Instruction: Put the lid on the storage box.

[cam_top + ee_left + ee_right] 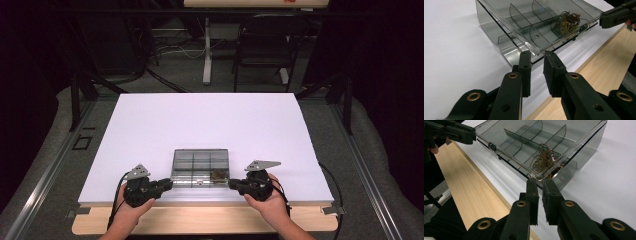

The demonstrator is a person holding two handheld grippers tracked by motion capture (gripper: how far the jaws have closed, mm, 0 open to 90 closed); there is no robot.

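Grippers at opposite near corners of the clear divided organizer box [200, 167] by the table's front edge: your left gripper [536, 56] narrowly parted, your right gripper [540, 182] nearly closed, seemingly pinching the lid rim to lift it evenly off the rubber bands [543, 160].

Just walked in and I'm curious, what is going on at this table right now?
A person sits at a white table with a hand-held tool in each hand, working on a clear plastic compartment box near the front edge. The left tool sits at the box's near left corner with a gap between its jaws. The right tool is at the near right corner, jaws nearly together at the lid's edge. The lid appears slightly raised. One compartment holds a tangle of rubber bands.
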